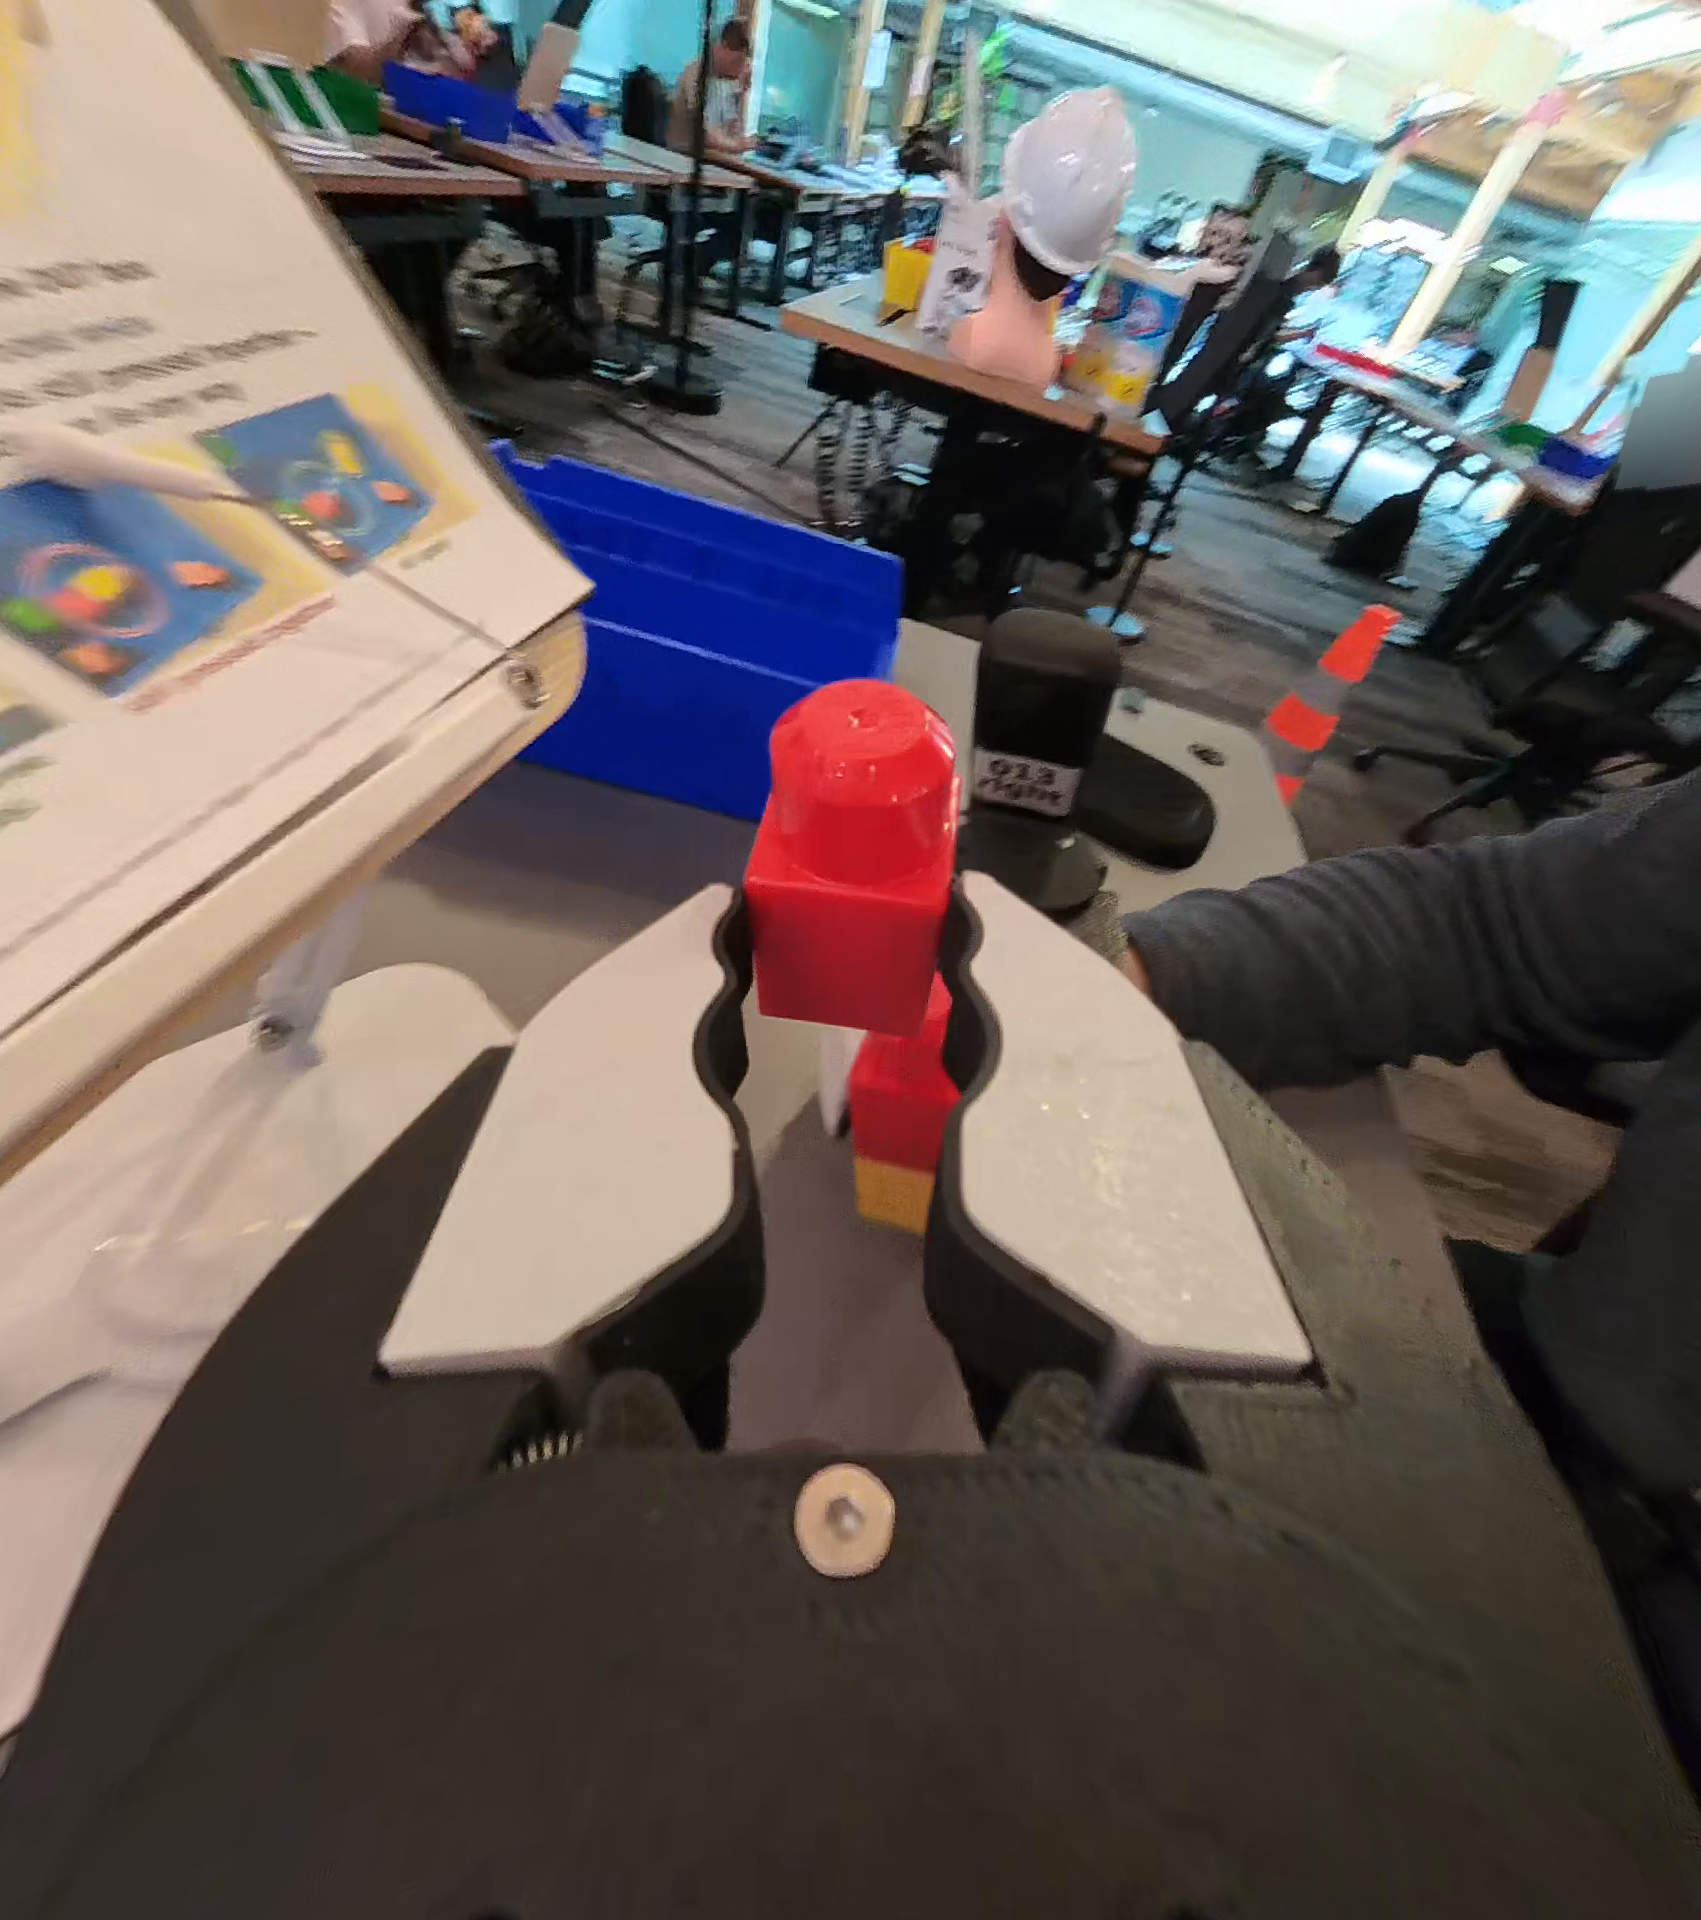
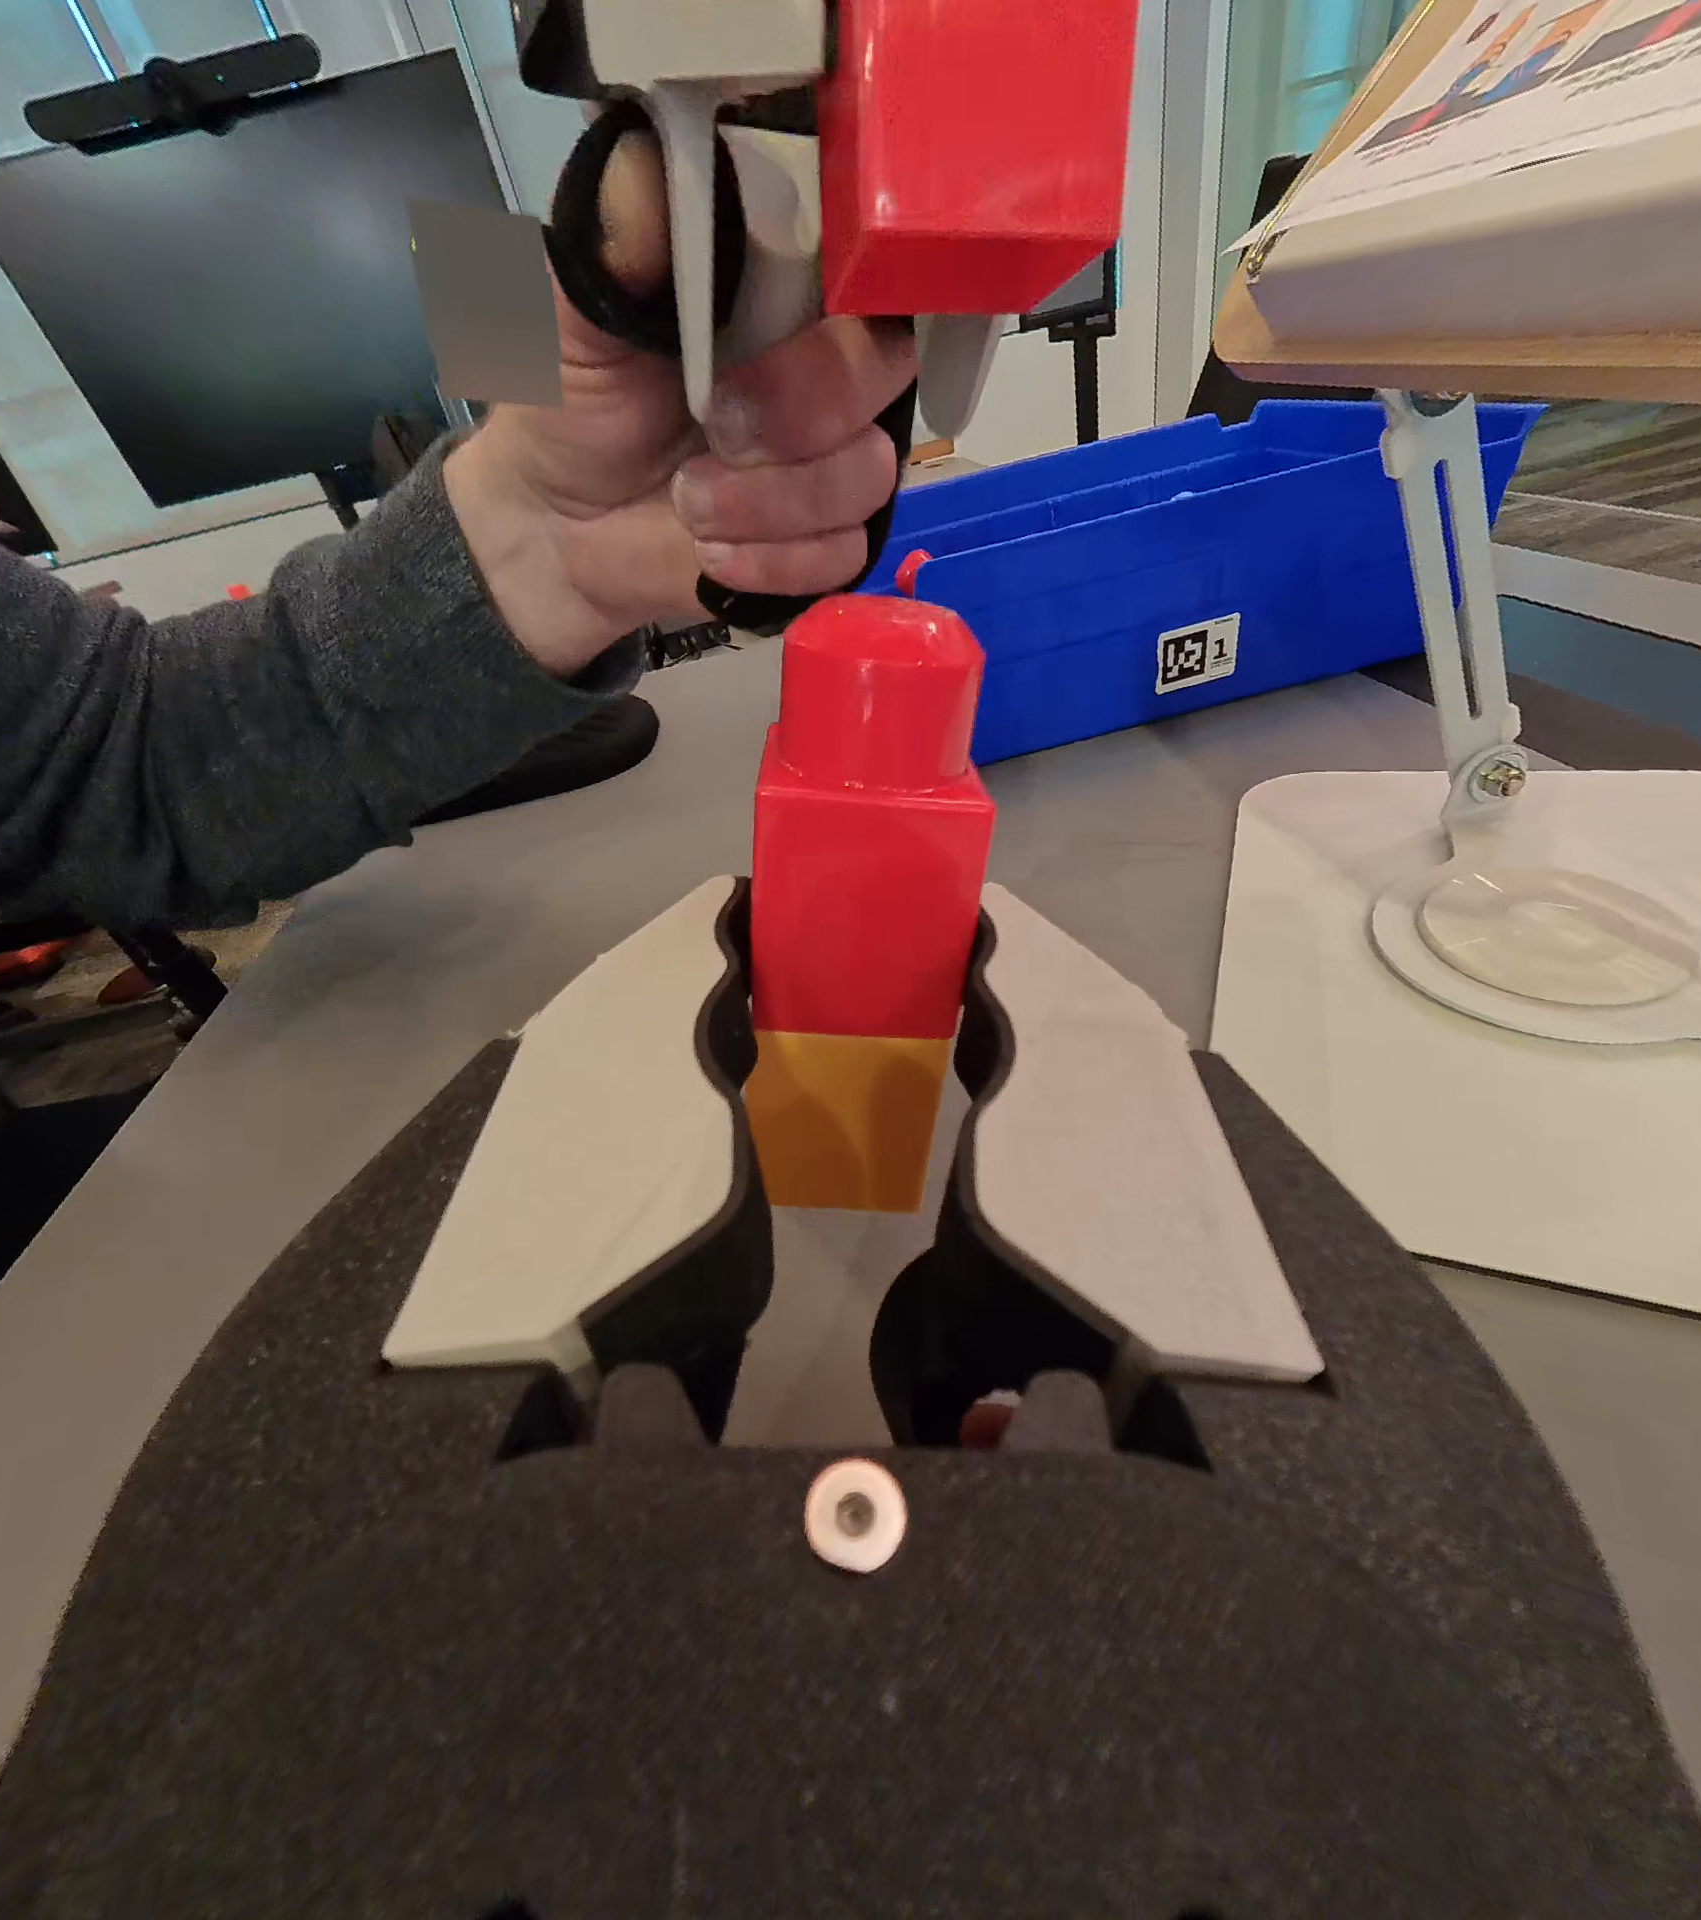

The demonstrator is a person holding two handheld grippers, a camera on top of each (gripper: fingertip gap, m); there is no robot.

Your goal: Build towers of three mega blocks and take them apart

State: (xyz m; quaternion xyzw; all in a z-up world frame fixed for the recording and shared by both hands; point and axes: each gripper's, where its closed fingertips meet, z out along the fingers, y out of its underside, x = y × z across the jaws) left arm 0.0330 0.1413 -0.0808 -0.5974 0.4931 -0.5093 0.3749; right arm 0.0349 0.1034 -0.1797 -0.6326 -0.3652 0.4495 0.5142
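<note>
My left gripper (image 1: 848, 935) is shut on a red block (image 1: 856, 810) and holds it in the air. In the right wrist view this block (image 2: 971, 156) hangs at the top, above and apart from the stack, with a hand around the left gripper's handle. My right gripper (image 2: 861, 956) is shut on an upright stack: a second red block (image 2: 872, 894) pressed onto a yellow block (image 2: 846, 1122). The stack shows below the held block in the left wrist view (image 1: 903, 1101). I cannot tell if the stack touches the grey table (image 2: 306, 1091).
A blue bin (image 2: 1189, 540) stands behind the stack. A tilted board with printed sheets (image 1: 150, 520) on a white stand base (image 2: 1500, 1039) overhangs one side. A black stand (image 1: 1043, 717) sits by the table's far edge. A dark sleeve (image 1: 1448, 935) reaches in. The gap from one gripper's tips to the other's is roughly 11 cm.
</note>
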